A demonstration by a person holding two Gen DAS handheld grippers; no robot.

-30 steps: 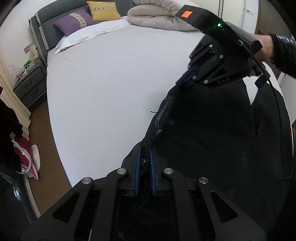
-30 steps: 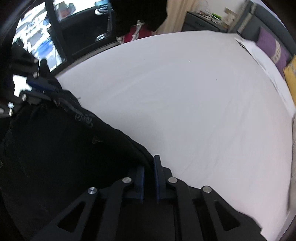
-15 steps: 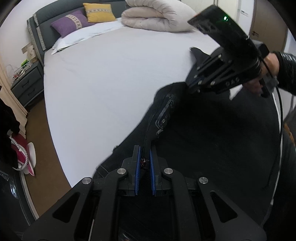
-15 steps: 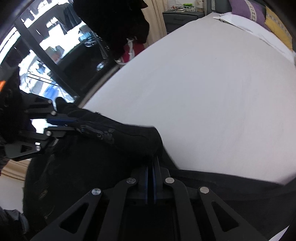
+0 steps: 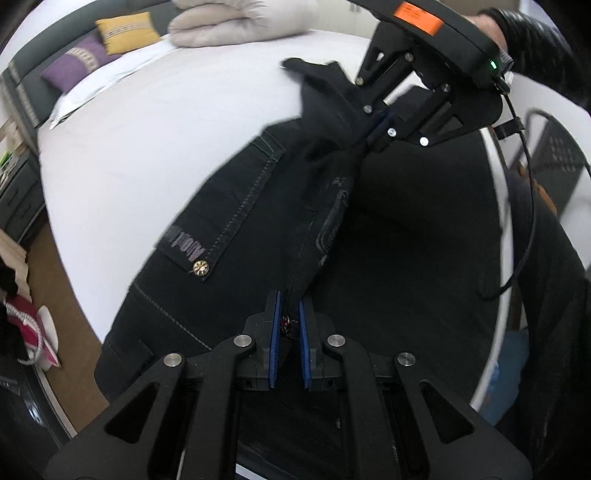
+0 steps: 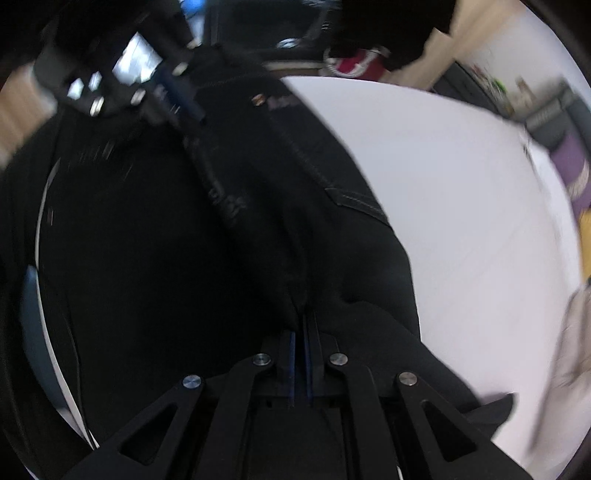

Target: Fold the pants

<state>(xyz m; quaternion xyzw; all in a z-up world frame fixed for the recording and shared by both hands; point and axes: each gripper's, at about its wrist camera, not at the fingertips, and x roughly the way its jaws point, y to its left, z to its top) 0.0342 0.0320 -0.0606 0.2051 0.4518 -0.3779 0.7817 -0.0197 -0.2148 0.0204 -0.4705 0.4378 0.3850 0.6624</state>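
Black pants (image 5: 236, 206) with a gold button lie over the near side of a white bed (image 5: 147, 122). My left gripper (image 5: 288, 314) is shut on the pants' edge at the near end. My right gripper (image 5: 373, 129) is shut on the same edge farther along, above the bed. The cloth stretches between them. In the right wrist view the right gripper (image 6: 301, 332) clamps the pants (image 6: 258, 206), and the left gripper (image 6: 173, 96) shows at the far upper left, blurred.
Purple (image 5: 74, 66) and yellow (image 5: 125, 29) pillows and a rolled beige duvet (image 5: 236, 18) lie at the bed's head. A grey nightstand (image 5: 18, 199) stands at left. A pink item (image 5: 26, 332) lies on the brown floor.
Both grippers carried the pants' edge across the bed towards the pillows. The waistband with its button has turned over and now lies spread on the sheet. Both stay shut on the cloth.
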